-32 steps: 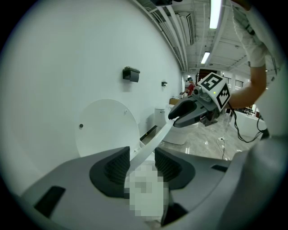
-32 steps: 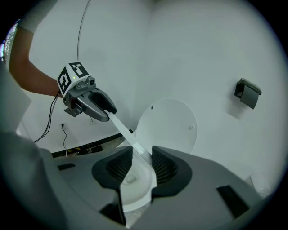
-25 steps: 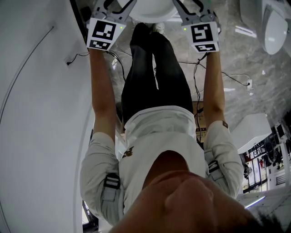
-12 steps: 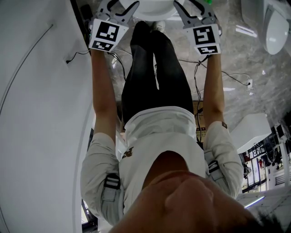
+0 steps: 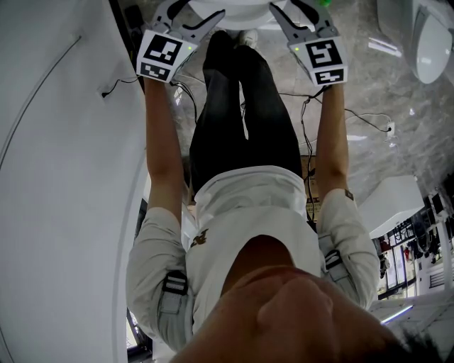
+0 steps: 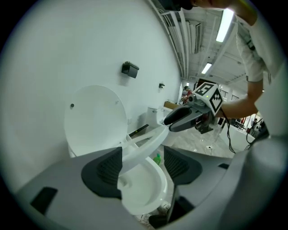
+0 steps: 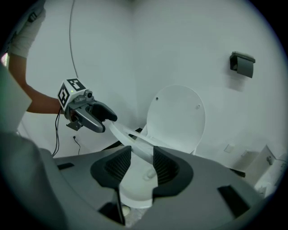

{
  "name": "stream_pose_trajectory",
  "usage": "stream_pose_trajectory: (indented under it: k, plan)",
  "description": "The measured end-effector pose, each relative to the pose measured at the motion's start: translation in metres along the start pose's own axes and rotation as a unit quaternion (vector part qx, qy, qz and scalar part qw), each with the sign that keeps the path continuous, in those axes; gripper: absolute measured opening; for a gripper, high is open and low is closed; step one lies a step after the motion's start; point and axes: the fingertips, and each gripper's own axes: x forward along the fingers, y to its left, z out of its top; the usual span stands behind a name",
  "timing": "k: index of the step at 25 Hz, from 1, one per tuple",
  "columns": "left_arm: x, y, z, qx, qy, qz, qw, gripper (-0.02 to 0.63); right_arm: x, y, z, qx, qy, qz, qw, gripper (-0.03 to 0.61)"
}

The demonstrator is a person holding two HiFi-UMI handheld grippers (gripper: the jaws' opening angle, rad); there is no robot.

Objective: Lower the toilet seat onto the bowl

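Note:
The white toilet seat hangs tilted, partway between the upright lid and the bowl. My left gripper has its jaws opening. The seat's rim passes between them, against the left pad, with a wide gap to the other pad. My right gripper straddles the opposite rim of the seat. Its jaws are opening slightly, and the pads still hug the rim. Each gripper shows in the other's view: the right gripper and the left gripper. In the head view both the left gripper and the right gripper reach to the top edge.
A black fixture hangs on the white wall behind the lid. A green bottle stands on the floor beside the bowl. Cables trail over the marble floor. Another toilet stands to the right. My legs stand right in front of the bowl.
In the head view both grippers have edged a little toward the top edge, and the left gripper's fingers have spread wider apart.

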Motion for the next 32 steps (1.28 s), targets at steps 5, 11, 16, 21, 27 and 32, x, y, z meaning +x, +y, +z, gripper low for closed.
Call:
stream_pose_trajectory:
  k: [5, 11, 16, 21, 27, 32]
  plan:
    - [0.002, -0.002, -0.008, -0.018, -0.003, 0.018, 0.9997, 0.304, -0.001, 0.001, -0.007, 0.015, 0.000, 0.002, 1.000, 0.167]
    - [0.001, -0.006, -0.020, -0.046, -0.006, 0.021, 0.9987, 0.284, 0.001, 0.011, -0.021, 0.030, 0.007, 0.004, 1.000, 0.163]
    - [0.003, -0.007, -0.029, -0.062, -0.007, 0.030, 0.9976, 0.255, 0.001, 0.014, -0.032, 0.039, 0.013, 0.005, 0.999, 0.154]
    - [0.005, -0.012, -0.039, -0.074, 0.003, 0.031, 0.9968, 0.252, 0.002, 0.017, -0.044, 0.051, 0.024, 0.005, 0.998, 0.150]
    - [0.007, -0.017, -0.050, -0.088, 0.009, 0.027, 0.9957, 0.247, 0.004, 0.023, -0.055, 0.062, 0.028, 0.009, 0.998, 0.147]
    - [0.010, -0.022, -0.064, -0.096, 0.020, 0.027, 0.9948, 0.245, 0.006, 0.028, -0.068, 0.073, 0.039, 0.007, 0.997, 0.147]
